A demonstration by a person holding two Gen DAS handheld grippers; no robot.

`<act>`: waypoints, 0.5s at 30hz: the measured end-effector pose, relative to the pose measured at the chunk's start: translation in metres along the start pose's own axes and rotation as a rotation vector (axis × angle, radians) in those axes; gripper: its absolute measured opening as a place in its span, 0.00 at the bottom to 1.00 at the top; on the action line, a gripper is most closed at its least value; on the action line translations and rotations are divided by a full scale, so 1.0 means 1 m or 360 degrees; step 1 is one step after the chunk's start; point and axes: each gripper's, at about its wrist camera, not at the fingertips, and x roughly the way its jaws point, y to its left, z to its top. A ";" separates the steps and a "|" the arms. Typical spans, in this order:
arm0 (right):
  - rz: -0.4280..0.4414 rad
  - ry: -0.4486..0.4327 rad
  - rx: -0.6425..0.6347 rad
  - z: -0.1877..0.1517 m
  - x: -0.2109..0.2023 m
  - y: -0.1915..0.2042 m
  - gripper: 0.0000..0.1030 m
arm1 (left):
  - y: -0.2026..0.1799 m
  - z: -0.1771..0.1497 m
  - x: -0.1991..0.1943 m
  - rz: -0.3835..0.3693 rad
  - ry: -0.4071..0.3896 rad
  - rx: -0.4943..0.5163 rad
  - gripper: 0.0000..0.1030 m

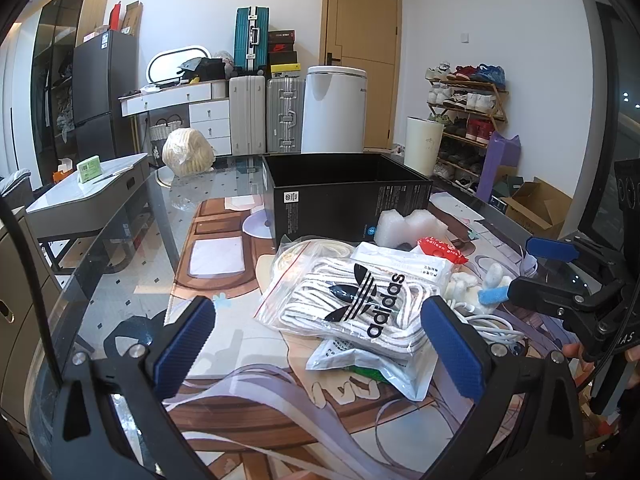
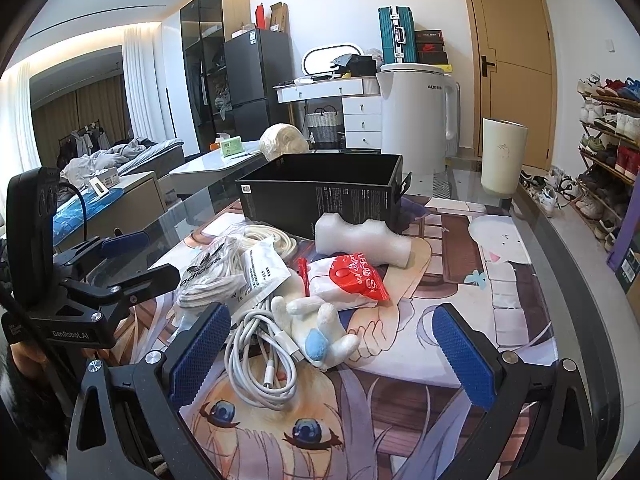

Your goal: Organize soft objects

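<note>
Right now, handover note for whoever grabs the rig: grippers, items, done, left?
Left gripper: open, empty, over the adidas bag.
Right gripper: open, empty, by the plush toy and white cable.
Foam block and red-and-white packet lie loose on the mat in front of the black box.
Done: nothing visibly in the box.
Left: likely box the pile.
</note>
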 end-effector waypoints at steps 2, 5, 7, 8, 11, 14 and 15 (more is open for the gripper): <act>0.0001 0.0002 -0.0001 0.000 -0.001 0.000 1.00 | 0.000 0.000 0.000 0.0000 0.0001 0.0001 1.00; -0.0003 -0.0002 -0.0003 0.000 -0.001 0.000 1.00 | 0.000 -0.002 0.002 0.0001 0.0002 0.0001 1.00; -0.0001 0.0001 -0.0003 0.000 0.000 0.000 1.00 | 0.000 -0.002 0.002 0.0002 0.0002 0.0001 1.00; 0.0000 0.0001 -0.0001 0.000 -0.001 0.000 1.00 | 0.000 -0.002 0.002 0.0002 0.0002 0.0001 1.00; -0.0007 0.0005 -0.0007 0.000 -0.001 0.000 1.00 | 0.003 -0.003 0.002 0.0004 0.0003 0.0004 1.00; -0.0009 0.0006 -0.0011 -0.001 0.000 0.000 1.00 | 0.003 -0.004 0.003 0.0005 0.0004 0.0003 1.00; -0.0014 0.0005 -0.0014 -0.001 -0.001 0.000 1.00 | 0.003 -0.005 0.003 0.0004 0.0004 0.0004 1.00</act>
